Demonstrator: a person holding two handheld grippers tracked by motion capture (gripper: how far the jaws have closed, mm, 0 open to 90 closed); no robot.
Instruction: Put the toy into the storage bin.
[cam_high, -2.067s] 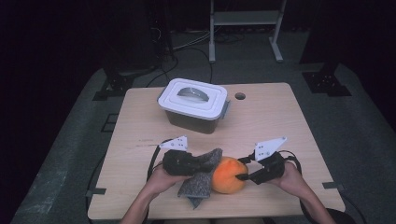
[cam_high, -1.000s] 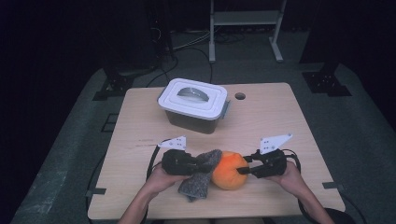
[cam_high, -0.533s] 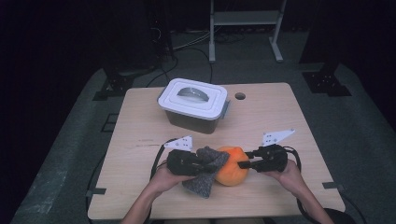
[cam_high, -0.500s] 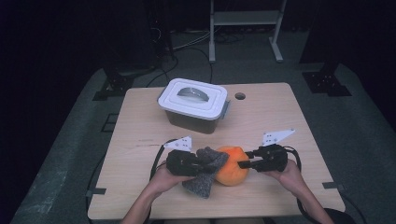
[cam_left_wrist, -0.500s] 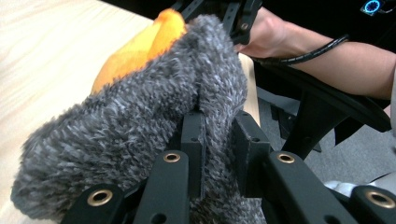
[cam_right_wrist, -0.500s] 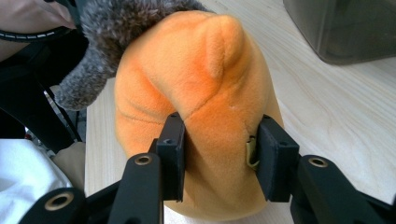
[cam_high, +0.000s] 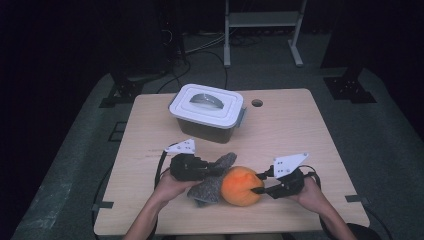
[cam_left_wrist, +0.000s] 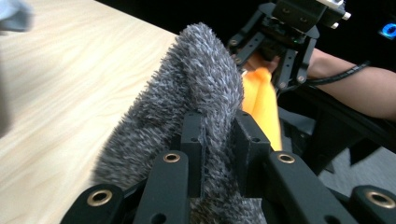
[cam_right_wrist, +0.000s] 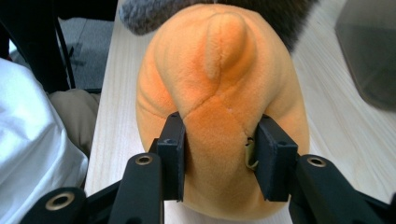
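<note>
**High view: two-gripper hold on plush toy, risk of slip or tear**

Left to right:

- Left gripper (cam_high: 212, 169): jaws pressed nearly together, pinching a fold of the grey fuzzy part (cam_high: 210, 181). In the left gripper view the pads bite only into pile and thin fabric (cam_left_wrist: 196, 93). Risk: fur compresses, fabric creeps out under pull, grip lost.
- Orange plush body (cam_high: 242, 185): at the near edge of the table (cam_high: 300, 130), centre, touching the grey part on its left. Soft and round, so it deforms instead of resisting.
- Right gripper (cam_high: 260, 183): jaws part-closed, squeezing a ridge of the orange body (cam_right_wrist: 219, 135). Hold is on a bulge near the seam, not around the whole body. Risk: bulge pops out if the hands pull apart or twist.

Other hazards, my read:
- Opposing pulls load the join between grey and orange; the seam could strain.
- Toy sits close to the near edge; a dropped grip may send it off toward the person's lap.
- Lidded container (cam_high: 207, 112) sits far-left of centre, well apart; no collision concern now.
</note>
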